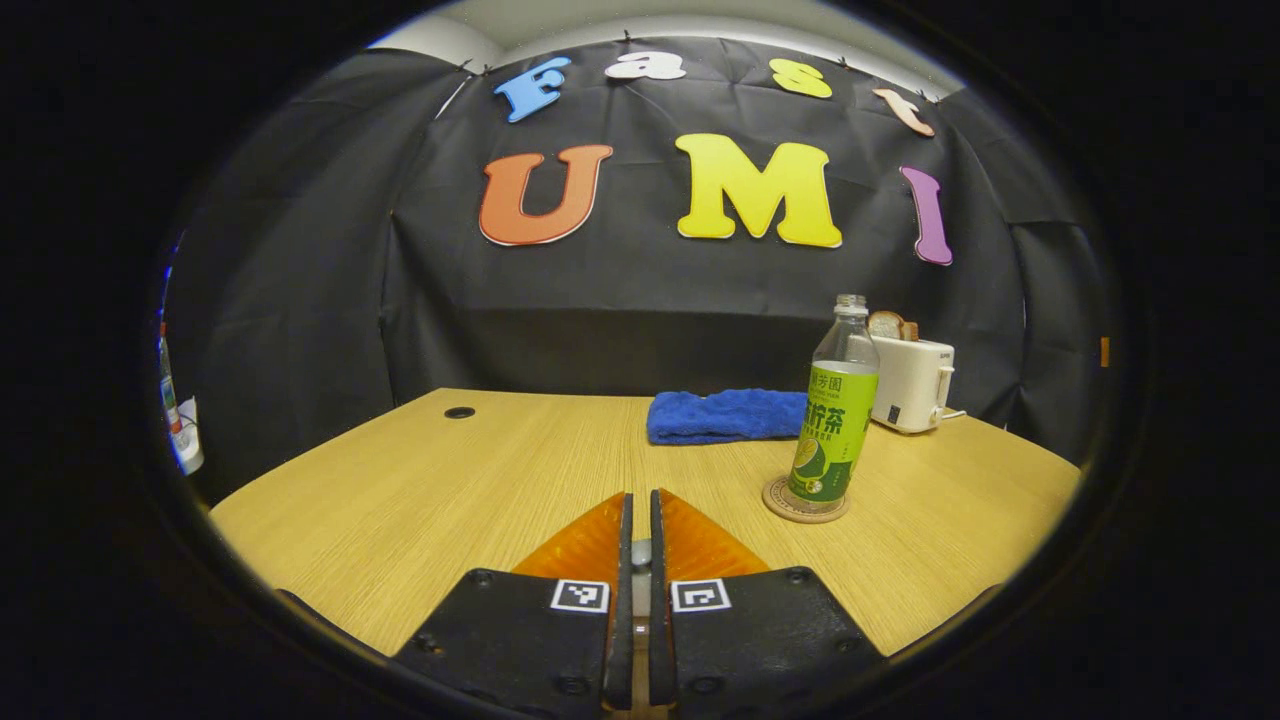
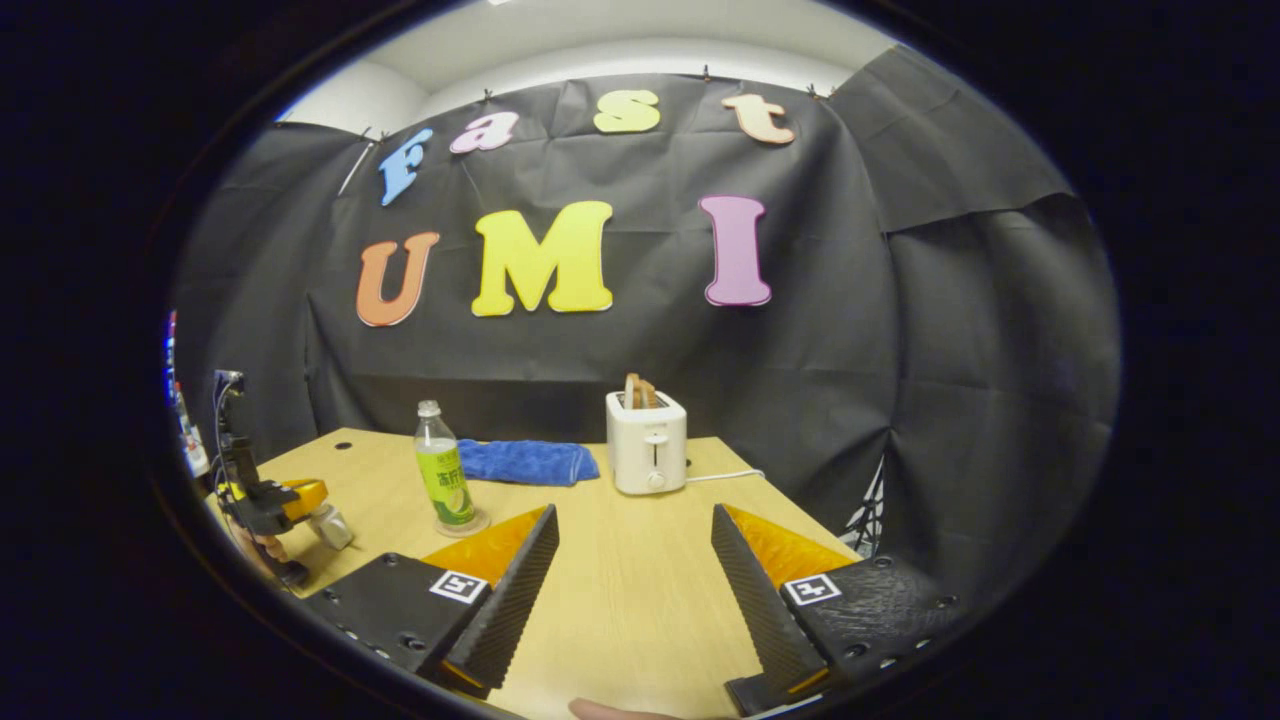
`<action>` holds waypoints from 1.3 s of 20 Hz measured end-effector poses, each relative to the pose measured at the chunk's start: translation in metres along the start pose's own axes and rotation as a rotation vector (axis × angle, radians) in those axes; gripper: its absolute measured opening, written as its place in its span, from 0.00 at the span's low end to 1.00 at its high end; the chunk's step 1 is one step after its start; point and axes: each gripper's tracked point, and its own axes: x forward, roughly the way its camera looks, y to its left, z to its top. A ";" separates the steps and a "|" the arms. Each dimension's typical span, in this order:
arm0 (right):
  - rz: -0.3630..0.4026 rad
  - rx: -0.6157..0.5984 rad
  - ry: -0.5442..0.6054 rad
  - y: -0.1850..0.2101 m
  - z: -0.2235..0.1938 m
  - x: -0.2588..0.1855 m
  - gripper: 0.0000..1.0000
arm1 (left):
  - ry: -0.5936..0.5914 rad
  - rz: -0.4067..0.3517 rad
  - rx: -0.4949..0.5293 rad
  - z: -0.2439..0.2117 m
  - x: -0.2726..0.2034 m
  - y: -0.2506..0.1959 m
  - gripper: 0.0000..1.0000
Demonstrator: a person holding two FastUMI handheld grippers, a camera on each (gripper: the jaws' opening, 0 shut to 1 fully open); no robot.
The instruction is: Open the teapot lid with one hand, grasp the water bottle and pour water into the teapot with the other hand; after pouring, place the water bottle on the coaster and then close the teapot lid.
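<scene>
the bottle [image 1: 838,415] stands on its coaster [image 1: 803,500] at right of frame, its pouring apparently over. the left gripper [image 1: 640,545] is pinched together on something small, perhaps the lid; the right gripper [image 2: 634,585] gapes apart, empty.

The left gripper view sits low over the near edge of the surface [image 1: 420,500], facing straight across it to the far cloth wall, with the water bottle [image 1: 835,420] on its coaster [image 1: 803,503] fairly near. The right gripper view looks from higher and farther back, toward the far right corner. Both take in the bottle, the blue towel [image 2: 528,461] and the toaster [image 2: 647,441].
</scene>
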 end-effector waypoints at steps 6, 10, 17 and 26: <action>0.003 -0.011 0.011 0.002 -0.004 0.002 0.92 | 0.037 0.019 0.019 -0.010 0.001 0.004 0.12; 0.006 -0.012 0.012 0.003 -0.004 0.002 0.92 | 0.038 0.032 0.025 -0.007 -0.002 0.003 0.32; 0.012 -0.022 0.012 0.008 -0.006 0.001 0.92 | -0.055 -0.014 0.044 0.041 -0.031 -0.023 0.62; 0.058 -0.033 -0.009 0.031 -0.002 -0.006 0.92 | -0.158 -0.010 0.020 0.103 -0.111 -0.057 0.82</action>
